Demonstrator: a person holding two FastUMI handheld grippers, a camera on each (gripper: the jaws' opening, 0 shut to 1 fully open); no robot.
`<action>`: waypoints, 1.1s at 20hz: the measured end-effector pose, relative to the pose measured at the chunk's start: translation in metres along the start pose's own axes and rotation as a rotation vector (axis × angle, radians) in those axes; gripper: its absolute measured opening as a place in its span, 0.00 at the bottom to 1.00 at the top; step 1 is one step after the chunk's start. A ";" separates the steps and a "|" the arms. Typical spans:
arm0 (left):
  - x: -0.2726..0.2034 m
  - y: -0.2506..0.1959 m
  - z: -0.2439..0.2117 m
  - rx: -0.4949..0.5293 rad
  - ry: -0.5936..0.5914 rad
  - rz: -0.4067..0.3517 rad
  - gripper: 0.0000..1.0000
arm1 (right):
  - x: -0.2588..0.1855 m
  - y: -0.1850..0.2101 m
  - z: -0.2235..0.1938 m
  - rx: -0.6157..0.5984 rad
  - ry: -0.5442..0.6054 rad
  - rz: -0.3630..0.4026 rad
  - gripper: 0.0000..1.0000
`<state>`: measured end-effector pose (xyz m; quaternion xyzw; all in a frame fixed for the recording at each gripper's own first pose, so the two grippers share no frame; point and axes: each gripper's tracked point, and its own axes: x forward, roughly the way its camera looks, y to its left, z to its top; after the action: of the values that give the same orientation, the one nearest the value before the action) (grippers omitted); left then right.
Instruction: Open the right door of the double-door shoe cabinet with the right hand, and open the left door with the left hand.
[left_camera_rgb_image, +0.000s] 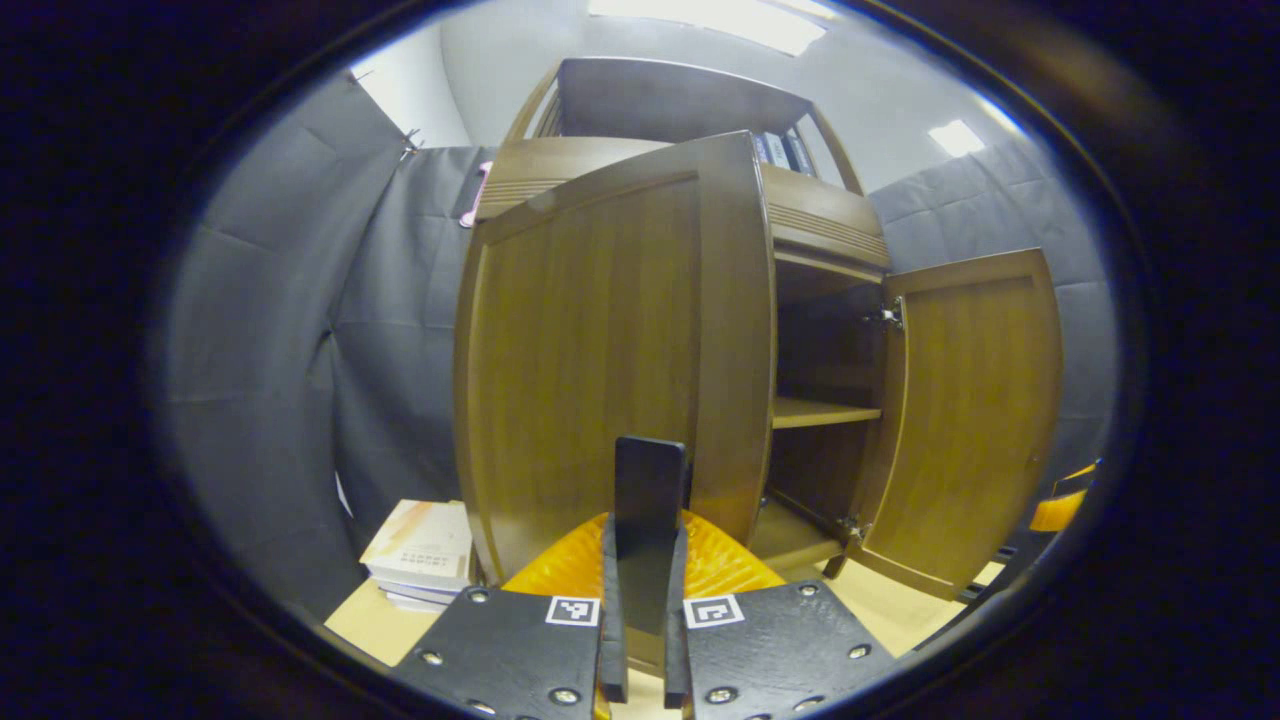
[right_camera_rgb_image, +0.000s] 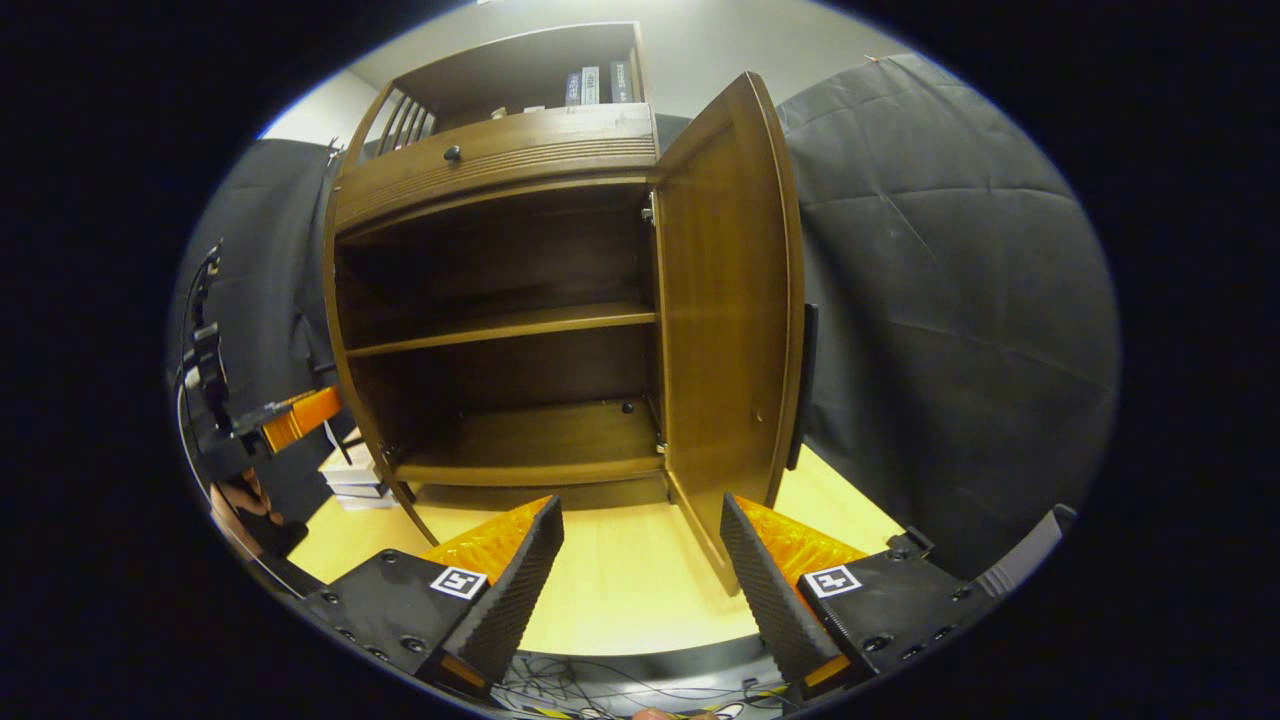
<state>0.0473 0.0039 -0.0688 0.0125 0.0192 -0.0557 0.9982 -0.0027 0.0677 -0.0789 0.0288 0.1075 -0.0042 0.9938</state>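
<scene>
The left tongs (left_camera_rgb_image: 648, 560) are clamped on the dark handle (left_camera_rgb_image: 649, 490) of the left door (left_camera_rgb_image: 590, 360), swung partly out ahead, likely for leverage. The right tongs (right_camera_rgb_image: 640, 560) gape, holding nothing, with the right door (right_camera_rgb_image: 725, 320) wide open just beyond.

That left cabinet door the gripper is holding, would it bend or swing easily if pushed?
The left door looks like a rigid framed wood panel, so it probably won't flex. Like the right door, whose hinges show, it should swing, not slide. The left gripper clamps its handle, so slipping seems unlikely.
</scene>
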 end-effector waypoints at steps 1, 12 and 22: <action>0.000 0.001 0.001 0.001 0.000 0.006 0.17 | 0.001 0.002 0.002 0.000 -0.009 0.004 0.99; 0.001 0.009 0.006 -0.037 -0.028 0.083 0.17 | 0.014 0.035 0.001 -0.048 -0.001 0.096 0.94; -0.008 0.037 0.004 -0.042 -0.033 0.121 0.14 | 0.019 0.077 0.008 -0.090 0.003 0.204 0.94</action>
<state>0.0434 0.0415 -0.0636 -0.0080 0.0030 0.0048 1.0000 0.0190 0.1436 -0.0707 -0.0050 0.1056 0.1017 0.9892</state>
